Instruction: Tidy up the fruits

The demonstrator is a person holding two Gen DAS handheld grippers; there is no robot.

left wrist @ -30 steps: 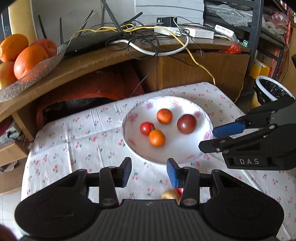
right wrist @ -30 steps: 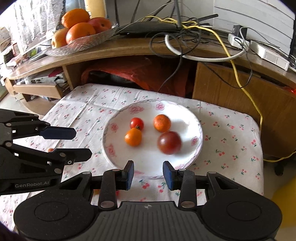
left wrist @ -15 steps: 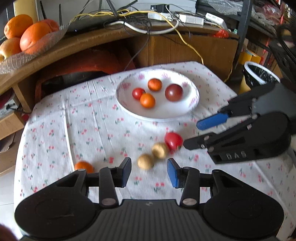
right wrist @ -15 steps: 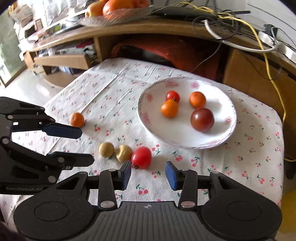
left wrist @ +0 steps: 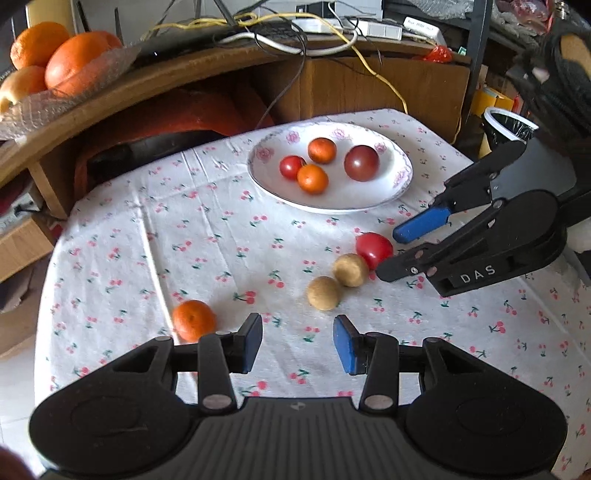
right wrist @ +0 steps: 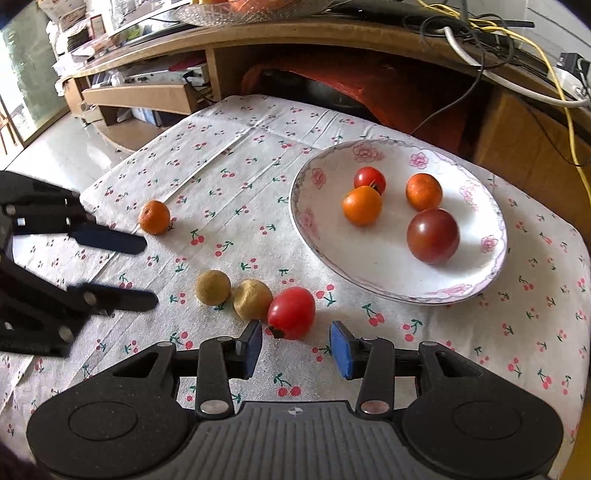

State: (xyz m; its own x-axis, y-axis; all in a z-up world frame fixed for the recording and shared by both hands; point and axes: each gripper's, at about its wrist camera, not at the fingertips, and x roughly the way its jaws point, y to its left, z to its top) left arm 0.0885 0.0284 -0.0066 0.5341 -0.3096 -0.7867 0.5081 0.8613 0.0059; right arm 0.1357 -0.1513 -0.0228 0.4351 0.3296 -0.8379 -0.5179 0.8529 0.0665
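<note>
A white floral plate (left wrist: pixel 388 195) (right wrist: pixel 476 280) holds a dark tomato (left wrist: pixel 361 163) (right wrist: pixel 433 235), a small red tomato (left wrist: pixel 291 167) (right wrist: pixel 369 180) and two small oranges (left wrist: pixel 313 179) (right wrist: pixel 362 205). On the cloth lie a red tomato (left wrist: pixel 374 249) (right wrist: pixel 291 312), two tan round fruits (left wrist: pixel 324 292) (right wrist: pixel 213 287) and a mandarin (left wrist: pixel 194 319) (right wrist: pixel 154 217). My left gripper (left wrist: pixel 297 342) (right wrist: pixel 146 268) is open, just short of the tan fruits. My right gripper (right wrist: pixel 296 347) (left wrist: pixel 386 251) is open, its fingers right in front of the red tomato.
A wooden shelf behind the table carries a glass dish of large oranges (left wrist: pixel 59 62) and tangled cables (left wrist: pixel 295 33). A red cushion (right wrist: pixel 369 85) sits under it. A bin with a black liner (left wrist: pixel 511 127) stands at the right. A cardboard box (left wrist: pixel 384 92) is behind the plate.
Both grippers pulled back from the plate toward the near side of the table, bringing the loose fruits into view. The right gripper has come close to the red tomato.
</note>
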